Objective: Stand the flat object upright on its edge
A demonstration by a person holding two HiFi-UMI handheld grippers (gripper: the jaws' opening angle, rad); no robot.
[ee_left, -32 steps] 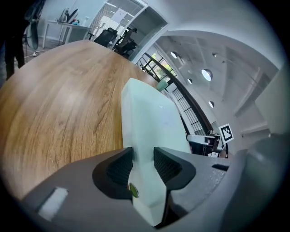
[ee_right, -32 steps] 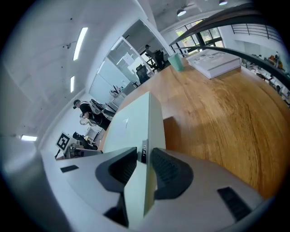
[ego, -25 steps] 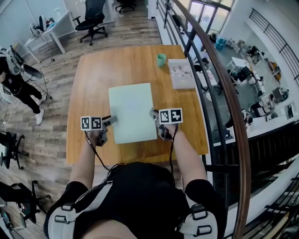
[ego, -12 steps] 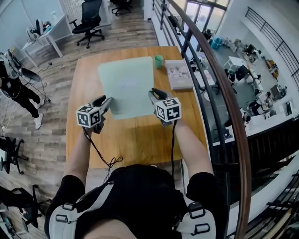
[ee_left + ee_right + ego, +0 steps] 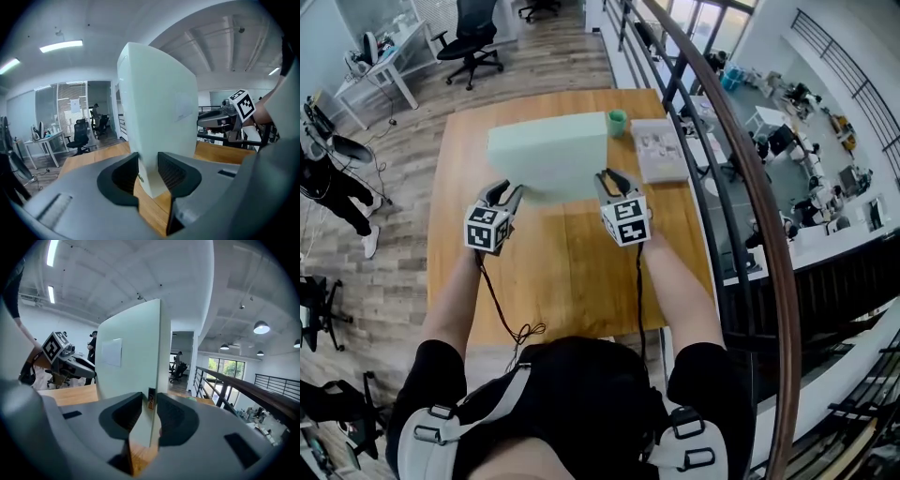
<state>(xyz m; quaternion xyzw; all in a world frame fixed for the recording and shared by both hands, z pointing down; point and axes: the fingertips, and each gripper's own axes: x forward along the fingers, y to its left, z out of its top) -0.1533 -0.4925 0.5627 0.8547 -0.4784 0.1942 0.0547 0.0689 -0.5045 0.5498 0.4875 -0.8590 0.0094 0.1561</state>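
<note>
You have one pale green board [image 5: 548, 155], raised on its long edge over the far half of the desk [image 5: 572, 272], its broad face toward you. The left tongs [image 5: 502, 194] are clamped on its lower left corner, their jaws having just been closing with that corner between them. The right tongs [image 5: 611, 180] pinch the board's thin right edge, both pads against it. That makes two tongs on one board. Whether the board's bottom edge touches the wood, no view settles.

Behind the board stand one green cup [image 5: 620, 120] and, just beside it to the right, one pale booklet [image 5: 661, 150] lying flat.

The desk is plain light wood on a plank floor. A dark curved railing [image 5: 741, 159] runs along your right, with a lower hall beyond it. At the far left are a black office chair [image 5: 473, 42] and a white table [image 5: 380, 70]. A person [image 5: 323, 183] is cut off by the left edge.

The cup is partly hidden behind the board's top corner.
</note>
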